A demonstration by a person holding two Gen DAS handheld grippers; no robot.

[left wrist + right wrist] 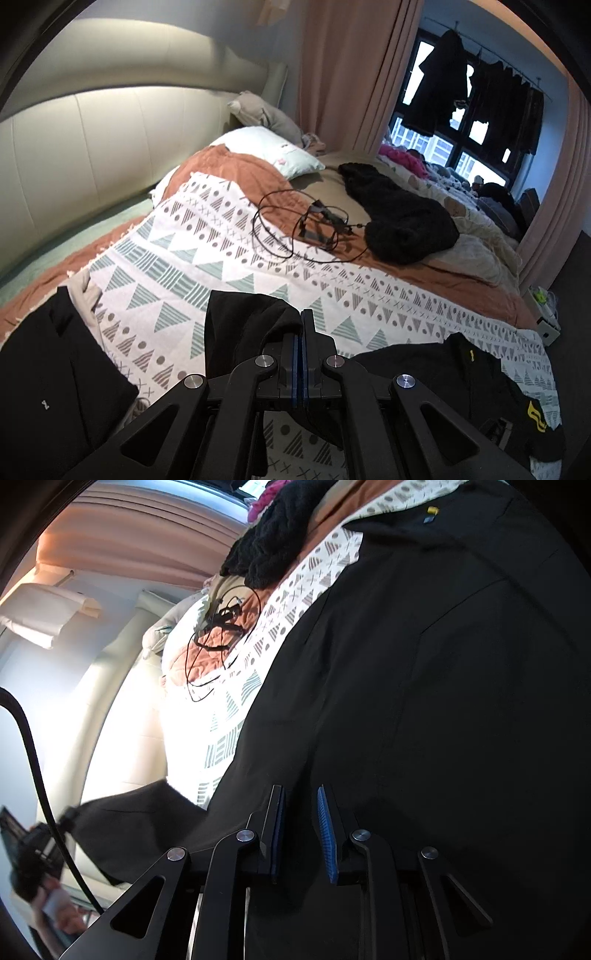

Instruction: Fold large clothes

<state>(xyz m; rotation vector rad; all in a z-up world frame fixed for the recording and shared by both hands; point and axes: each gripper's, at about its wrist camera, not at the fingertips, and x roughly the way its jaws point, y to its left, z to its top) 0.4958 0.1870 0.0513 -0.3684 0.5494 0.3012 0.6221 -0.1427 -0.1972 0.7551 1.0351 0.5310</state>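
No readable writing: only yellow emblem and small yellow tag on black garment lying across patterned blanket on bed. Left hand-held gripper, angled down over bed, pressed together, pinching lifted fold of garment. Right hand-held gripper, rolled sideways, angled down over garment, narrow gap between blue pads, nothing pinched.

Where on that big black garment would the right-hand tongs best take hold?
Probably at an edge or fold. The right tongs hover with jaws apart over flat, smooth cloth of the black garment; the left tongs pinch a raised edge. Coming in low from the side would suit.
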